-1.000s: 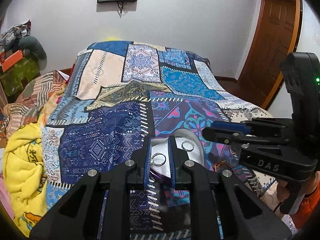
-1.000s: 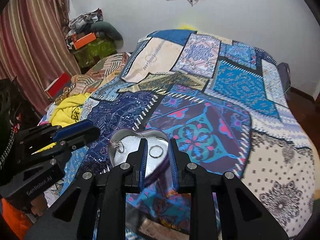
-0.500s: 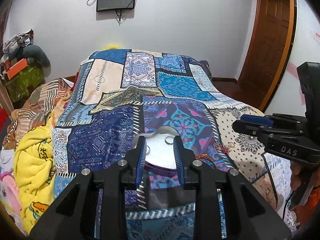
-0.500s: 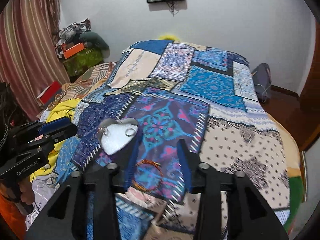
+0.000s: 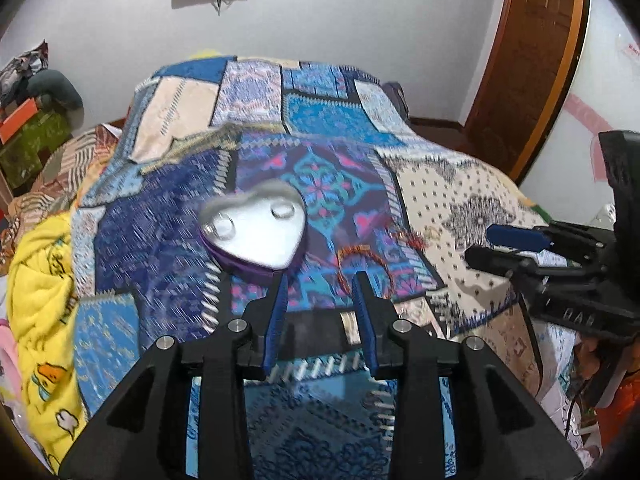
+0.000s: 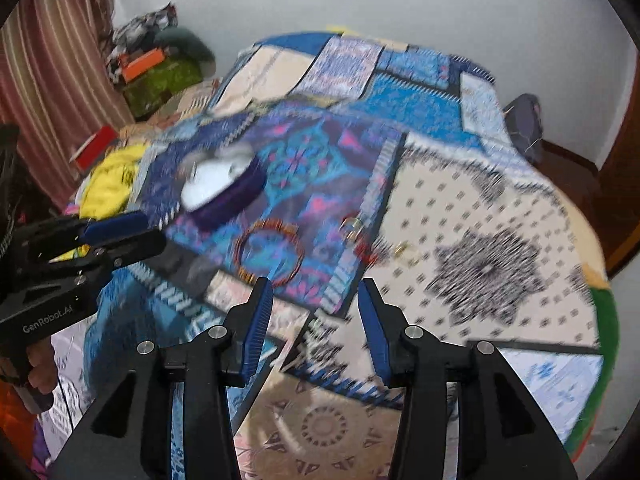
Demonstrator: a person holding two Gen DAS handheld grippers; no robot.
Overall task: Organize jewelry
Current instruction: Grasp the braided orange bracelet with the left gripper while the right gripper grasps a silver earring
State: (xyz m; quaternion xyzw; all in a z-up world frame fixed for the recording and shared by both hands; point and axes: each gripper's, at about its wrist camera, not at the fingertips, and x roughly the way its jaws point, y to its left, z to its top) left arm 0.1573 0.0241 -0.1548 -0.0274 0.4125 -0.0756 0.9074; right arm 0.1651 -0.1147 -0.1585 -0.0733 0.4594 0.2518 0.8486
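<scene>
A heart-shaped jewelry box [image 5: 256, 232] with a silver inside and purple sides lies open on the patchwork bedspread [image 5: 188, 248]; two small silver rings [image 5: 282, 211] lie in it. It also shows in the right wrist view [image 6: 218, 192]. An orange beaded bracelet [image 6: 268, 252] lies on the spread near it, also in the left wrist view [image 5: 362, 264]. Small red and gold pieces [image 6: 360, 240] lie to its right. My left gripper [image 5: 320, 284] is open and empty, just short of the box. My right gripper [image 6: 316, 292] is open and empty, just short of the bracelet.
A yellow blanket [image 5: 36, 300] lies along the bed's left side. Piled clothes and boxes [image 6: 156, 64] stand at the far left by a striped curtain. A wooden door [image 5: 532, 56] is at the right. A dark bag [image 6: 524, 120] sits beyond the bed's far right edge.
Both grippers have pulled back from the box and opened wider. The right gripper has swung right, bringing the bracelet into view. The rings stay in the box.
</scene>
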